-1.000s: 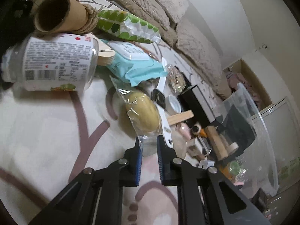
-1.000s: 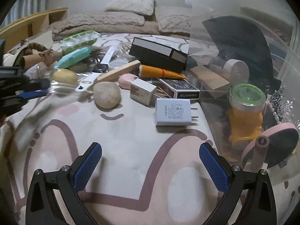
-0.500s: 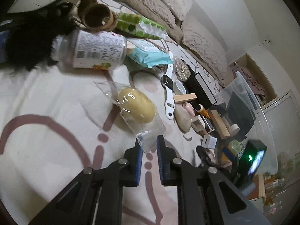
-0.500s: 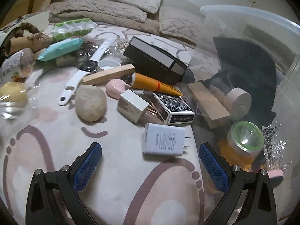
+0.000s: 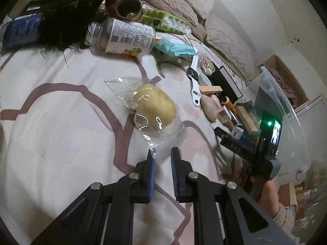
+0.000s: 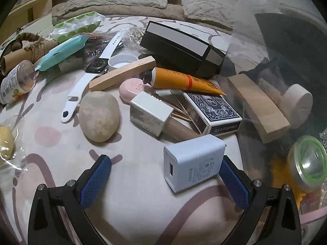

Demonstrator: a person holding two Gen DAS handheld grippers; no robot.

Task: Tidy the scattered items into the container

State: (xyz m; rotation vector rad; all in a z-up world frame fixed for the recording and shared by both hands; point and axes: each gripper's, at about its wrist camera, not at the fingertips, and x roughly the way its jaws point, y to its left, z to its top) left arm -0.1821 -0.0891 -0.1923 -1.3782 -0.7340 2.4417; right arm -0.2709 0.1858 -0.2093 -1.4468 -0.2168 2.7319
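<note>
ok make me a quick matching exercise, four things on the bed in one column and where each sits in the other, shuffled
Things:
1. charger
2. stone
3. orange tube
4. wooden block

Places:
A. inside the clear bin
B. between the open fingers of the right gripper
C. lying across the card box
D. beside the white watch strap

Pairs: 1-B, 2-D, 3-C, 4-A

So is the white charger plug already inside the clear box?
No, the white charger lies on the patterned cloth between the open fingers of the right gripper, outside the clear container.
</note>
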